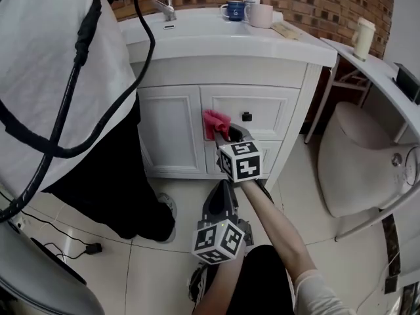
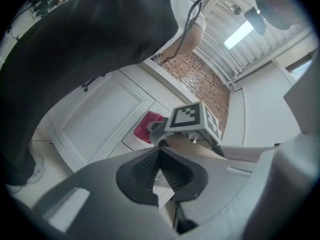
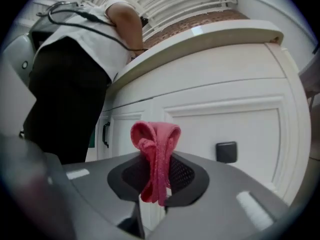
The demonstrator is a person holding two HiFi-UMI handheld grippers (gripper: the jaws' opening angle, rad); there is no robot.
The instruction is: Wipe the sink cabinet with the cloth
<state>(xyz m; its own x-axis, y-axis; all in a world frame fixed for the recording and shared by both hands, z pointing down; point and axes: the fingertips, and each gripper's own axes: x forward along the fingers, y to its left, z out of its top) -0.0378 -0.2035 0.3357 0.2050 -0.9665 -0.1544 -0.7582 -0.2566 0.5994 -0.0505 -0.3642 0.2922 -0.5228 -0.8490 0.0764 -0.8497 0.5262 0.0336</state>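
Ref. landmark: black knob [image 1: 247, 116] on the drawer front [image 1: 270, 107] of the sink cabinet [image 1: 170, 136].

R gripper [image 1: 226, 134]: arm stretched fwd, jaws aimed at the cab. face just left of knob. Pads [image 3: 181, 175] pressed together on the pink cloth [image 1: 214, 123], pinching it approx. mid-length. A folded loop sticks out past the tips and a loose tail hangs below them. Judged reason: the protruding loop serves as the wiping face, so fabric, not the jaws, meets the paint. Loop lies left of knob, near the seam between drawer and door. It looks to be against the panel, but contact isn't confirmed in either view.

L gripper [image 1: 222, 188]: held low, below knob and nearer the operator, behind the R one. Jaws closed on each other, nothing between. Judged idle, kept clear of the stroke.

Second person [image 1: 59, 77] stands well left of knob, at the basin; no obstruction noted.
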